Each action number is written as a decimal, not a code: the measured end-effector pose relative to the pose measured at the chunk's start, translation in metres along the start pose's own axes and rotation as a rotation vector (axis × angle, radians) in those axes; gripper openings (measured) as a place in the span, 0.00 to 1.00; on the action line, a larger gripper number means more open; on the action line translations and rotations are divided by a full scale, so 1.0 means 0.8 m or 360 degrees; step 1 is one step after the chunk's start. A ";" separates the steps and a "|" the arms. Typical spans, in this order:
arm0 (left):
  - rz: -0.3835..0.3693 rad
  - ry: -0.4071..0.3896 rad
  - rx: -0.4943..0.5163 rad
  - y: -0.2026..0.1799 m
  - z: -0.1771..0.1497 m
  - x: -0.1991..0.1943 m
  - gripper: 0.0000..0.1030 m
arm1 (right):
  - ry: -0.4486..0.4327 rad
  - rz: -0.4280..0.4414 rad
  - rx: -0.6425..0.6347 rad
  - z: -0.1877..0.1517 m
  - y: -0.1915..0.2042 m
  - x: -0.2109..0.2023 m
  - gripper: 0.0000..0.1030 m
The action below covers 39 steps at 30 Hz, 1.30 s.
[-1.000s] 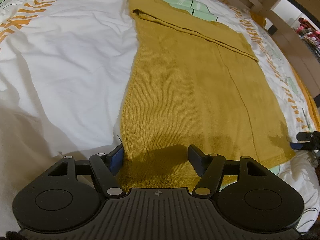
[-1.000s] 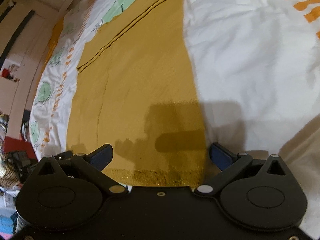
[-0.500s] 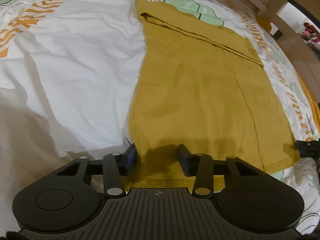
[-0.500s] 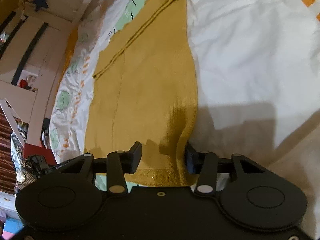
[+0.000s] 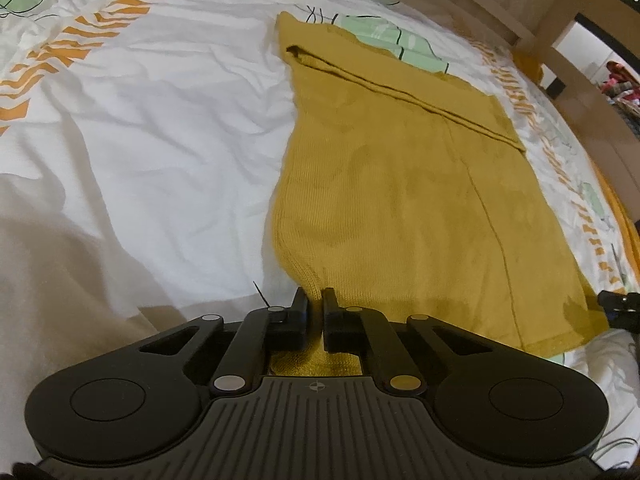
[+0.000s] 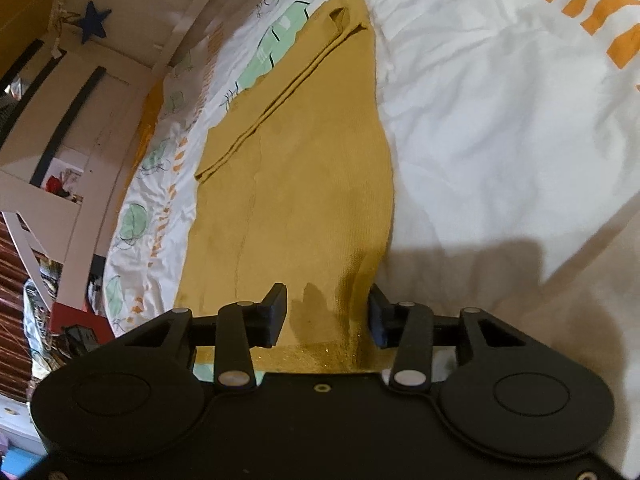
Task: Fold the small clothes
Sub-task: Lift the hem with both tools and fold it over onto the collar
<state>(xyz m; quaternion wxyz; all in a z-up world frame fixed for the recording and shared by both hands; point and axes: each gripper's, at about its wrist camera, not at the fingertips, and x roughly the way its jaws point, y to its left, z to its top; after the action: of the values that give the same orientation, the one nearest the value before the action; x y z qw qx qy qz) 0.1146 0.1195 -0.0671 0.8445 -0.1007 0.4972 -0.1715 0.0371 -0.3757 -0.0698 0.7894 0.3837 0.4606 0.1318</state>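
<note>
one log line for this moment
left tongs: shut on mustard knitted garment corner | right tongs: opening, hem bunched between | white printed bedsheet

Mustard-yellow knit garment (image 5: 400, 184) ahead of the black claw (image 5: 315, 300), with a glittery gold hem nearest it. White bedsheet (image 5: 160, 120) to the left, printed with orange chevron stripes and pale green leaf shapes outlined in black. Dark blue star (image 6: 93, 21) far up-left on a cream wall.
</note>
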 end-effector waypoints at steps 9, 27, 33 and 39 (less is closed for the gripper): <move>-0.0004 -0.0062 -0.0041 0.002 0.000 -0.010 0.06 | 0.0015 -0.0082 -0.0049 -0.004 0.004 0.001 0.19; -0.0080 -0.0165 -0.0096 0.000 0.011 -0.031 0.06 | -0.0258 0.0145 -0.0032 -0.004 0.008 -0.027 0.11; -0.0162 -0.0212 -0.0164 -0.004 0.029 -0.038 0.06 | -0.0349 0.0240 -0.0002 0.011 0.015 -0.030 0.11; -0.0215 -0.0306 -0.0204 -0.005 0.068 -0.044 0.06 | -0.0432 0.0324 0.0011 0.044 0.025 -0.021 0.11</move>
<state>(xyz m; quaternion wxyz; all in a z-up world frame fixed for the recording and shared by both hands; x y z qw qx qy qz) 0.1459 0.1296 -0.0110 0.8667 -0.2038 0.4160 -0.1853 0.0602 -0.3893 -0.0347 0.8257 0.4453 0.3090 0.1564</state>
